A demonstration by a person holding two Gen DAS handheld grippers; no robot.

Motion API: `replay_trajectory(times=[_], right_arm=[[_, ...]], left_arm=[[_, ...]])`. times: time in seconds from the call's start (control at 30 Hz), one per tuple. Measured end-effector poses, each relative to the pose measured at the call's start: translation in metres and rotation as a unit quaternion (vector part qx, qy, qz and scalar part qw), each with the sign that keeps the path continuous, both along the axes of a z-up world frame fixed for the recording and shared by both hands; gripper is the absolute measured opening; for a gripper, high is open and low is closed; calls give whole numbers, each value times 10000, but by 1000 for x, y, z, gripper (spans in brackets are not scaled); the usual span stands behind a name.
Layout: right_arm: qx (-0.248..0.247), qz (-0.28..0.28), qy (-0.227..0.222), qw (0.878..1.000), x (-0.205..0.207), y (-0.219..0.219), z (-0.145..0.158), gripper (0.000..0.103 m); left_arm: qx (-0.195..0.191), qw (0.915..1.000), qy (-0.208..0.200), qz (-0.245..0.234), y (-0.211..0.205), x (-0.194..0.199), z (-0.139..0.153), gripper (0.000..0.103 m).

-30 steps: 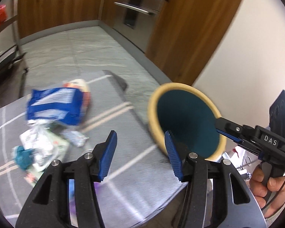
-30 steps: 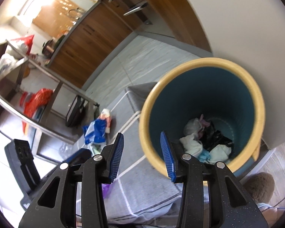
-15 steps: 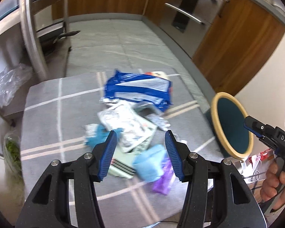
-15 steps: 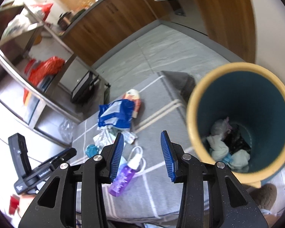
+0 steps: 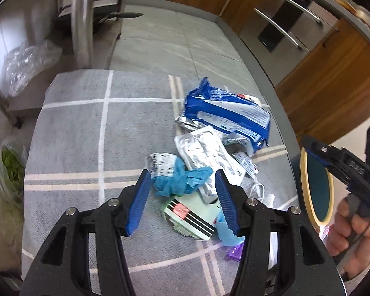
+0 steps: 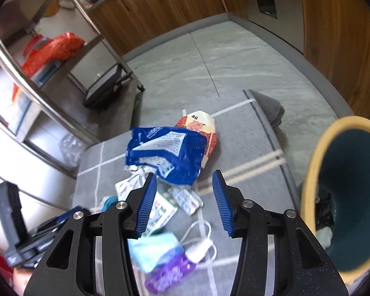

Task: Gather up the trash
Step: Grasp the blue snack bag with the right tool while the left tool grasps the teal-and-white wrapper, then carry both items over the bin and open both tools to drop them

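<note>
1. the left gripper [image 5: 182, 199] is seen with its jaws spread wide and nothing held; it hovers above a pile of trash on a grey blanket [image 5: 86, 135] with pale cross stripes.
2. a crumpled blue glove [image 5: 182, 181] lies directly between the left fingertips, below them on the blanket.
3. a pale green carton [image 5: 188, 215] with black and red stripes is found just behind the glove, nearer the left gripper's base.
4. a silver foil wrapper [image 5: 204, 153] is noted just ahead of the left gripper, and a blue snack bag [image 5: 227, 113] further ahead and to its right.
5. the right gripper [image 6: 185, 202] is likewise wide apart and empty; the same blue snack bag [image 6: 165, 153] lies just ahead of its fingertips, overlapping a red and white packet [image 6: 201, 125].
6. beneath the right gripper a light blue item [image 6: 153, 250], a purple spray bottle [image 6: 170, 273] and a white cord [image 6: 202, 236] are seen, all blurred.
7. the waste bin [image 6: 313, 172], yellow-rimmed and teal inside, stands to the right of the right gripper, off the blanket's edge, with some trash visible inside it.
8. in the left view the waste bin's rim [image 5: 303, 187] appears far right, partly behind the right gripper [image 5: 333, 160] in the person's hand [image 5: 350, 227].
</note>
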State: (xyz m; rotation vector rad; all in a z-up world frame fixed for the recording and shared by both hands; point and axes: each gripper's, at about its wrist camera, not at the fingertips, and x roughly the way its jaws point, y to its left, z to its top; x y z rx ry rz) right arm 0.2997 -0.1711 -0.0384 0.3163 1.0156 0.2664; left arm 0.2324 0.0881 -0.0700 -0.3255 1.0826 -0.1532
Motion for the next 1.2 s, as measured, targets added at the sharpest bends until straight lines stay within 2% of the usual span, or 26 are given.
replay_trajectory(times=[0.33,0.43,0.5,0.53,0.63,0.7,0.73,0.87,1.03,1.2], right_arm=[[-336,4,148,9993,42,29,-37,50],[-424,-10,185,9989,46,32,-45,50],[-418,31,221,9989,46,33,-49,34],[-432,37,217,9988,46,35,-50,33],[-331,137,157,9992,42,37,-49,29],[-216,151,121,9996,39,37,-47,24],[-162,150,89,9997,37,37,-46,23],[25,192,5,9998,29,37,-37,17],[206,227,-160,9994,14,35,-17,17],[393,166,-315,9986,-1,26,5,17]], left_arm=[[-331,9985,217,385,20,17,-23,53],[-370,9983,291,357,16,24,-31,53],[-384,9983,335,291,12,26,-36,53],[-386,9983,362,250,10,28,-39,53],[-398,9979,469,187,6,30,-47,53],[-373,9979,501,195,4,31,-49,47],[-372,9978,528,177,4,30,-50,36],[-457,9972,559,179,6,28,-49,29],[-422,9975,459,333,12,22,-38,28],[-323,9979,140,545,20,10,-14,28]])
